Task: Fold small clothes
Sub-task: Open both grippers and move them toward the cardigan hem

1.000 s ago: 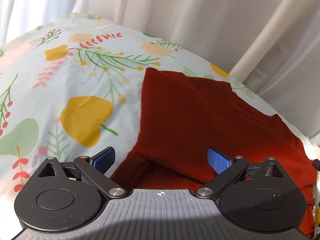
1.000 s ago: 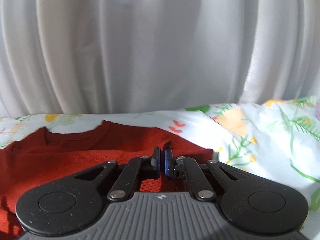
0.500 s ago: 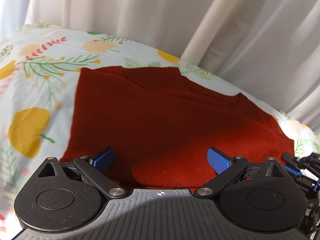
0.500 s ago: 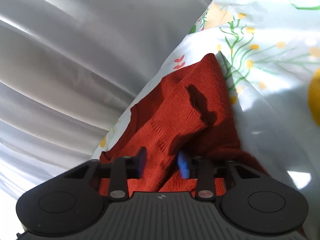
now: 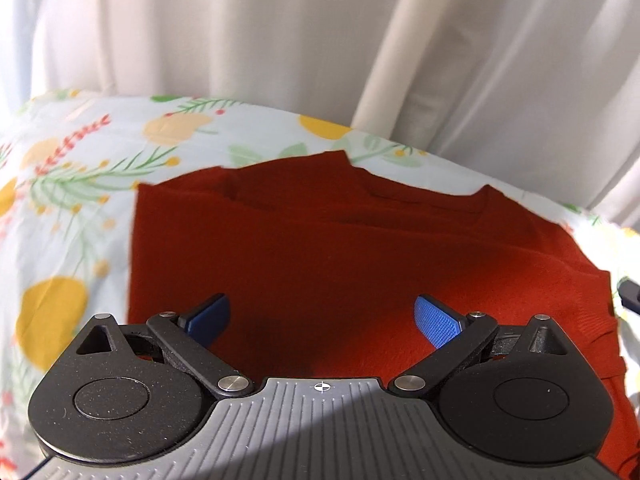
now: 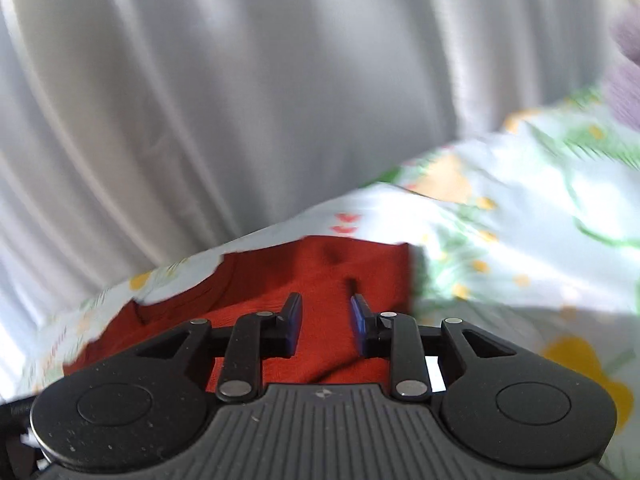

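A rust-red knit sweater [image 5: 340,248] lies flat on the floral sheet, its sides folded in and its neckline toward the curtain. My left gripper [image 5: 322,316] is open wide and empty, just above the sweater's near part. In the right wrist view the sweater [image 6: 320,276] shows its right edge and collar. My right gripper [image 6: 325,320] is open with a narrow gap and holds nothing, above the sweater's right side.
A pale floral sheet [image 5: 80,184] covers the surface and extends to the right [image 6: 520,240]. White curtains [image 5: 280,40] hang close behind. A purple fuzzy item [image 6: 626,80] sits at the far right. The other gripper's tip [image 5: 628,296] shows at the sweater's right edge.
My right gripper let go of the sweater's right part and levelled out, now open above it. My left gripper stayed open and swung right over the sweater.
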Tool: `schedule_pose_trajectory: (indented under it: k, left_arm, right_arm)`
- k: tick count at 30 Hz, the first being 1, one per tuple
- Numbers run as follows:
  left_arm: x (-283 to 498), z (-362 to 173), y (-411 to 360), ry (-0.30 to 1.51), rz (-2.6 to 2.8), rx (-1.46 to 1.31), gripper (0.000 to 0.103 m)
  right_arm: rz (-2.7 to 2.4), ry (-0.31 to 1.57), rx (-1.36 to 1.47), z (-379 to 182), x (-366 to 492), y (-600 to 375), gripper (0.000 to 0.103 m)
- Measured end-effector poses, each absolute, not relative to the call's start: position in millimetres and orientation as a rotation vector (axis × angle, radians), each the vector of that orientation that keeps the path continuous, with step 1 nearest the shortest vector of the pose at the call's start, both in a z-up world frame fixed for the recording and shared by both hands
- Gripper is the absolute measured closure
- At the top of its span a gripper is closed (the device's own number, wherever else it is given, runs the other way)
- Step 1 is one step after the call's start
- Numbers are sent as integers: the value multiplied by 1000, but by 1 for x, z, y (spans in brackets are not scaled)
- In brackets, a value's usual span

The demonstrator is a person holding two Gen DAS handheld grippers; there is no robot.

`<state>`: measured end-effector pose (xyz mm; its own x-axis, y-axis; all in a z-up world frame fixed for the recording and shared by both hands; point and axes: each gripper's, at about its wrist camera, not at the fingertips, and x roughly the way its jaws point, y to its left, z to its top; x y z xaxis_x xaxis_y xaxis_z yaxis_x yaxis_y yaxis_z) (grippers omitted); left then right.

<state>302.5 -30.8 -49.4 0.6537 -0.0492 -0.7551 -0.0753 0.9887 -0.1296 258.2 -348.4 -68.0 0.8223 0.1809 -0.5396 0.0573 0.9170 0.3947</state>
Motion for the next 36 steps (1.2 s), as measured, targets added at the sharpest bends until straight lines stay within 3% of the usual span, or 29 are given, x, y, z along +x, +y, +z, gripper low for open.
schedule_pose_trajectory:
  k: [6,9,18,22,26,36]
  left_arm:
    - [330,-67,-48,880,39,-78,0]
    - [336,-70,-50,861,66,-39,0]
    - [346,-71,-47,847,95,-17,0]
    - [315,-58,-45,861,63,-60,0]
    - [296,-67,-47,895,35,-87,0]
    - [308,-70,-50,884,75,-62,0]
  right_arm:
    - [232,708,116,-85,307,-282,81]
    - [192,660,-11,-90,317,-272,86]
    - [160,648,-30,-85,324,-278,86]
    - [190,633,38,-70,283,-291,78]
    - [183,716,31,-79,261,-297,78]
    - [119,696,-50,-84,278,-280,78]
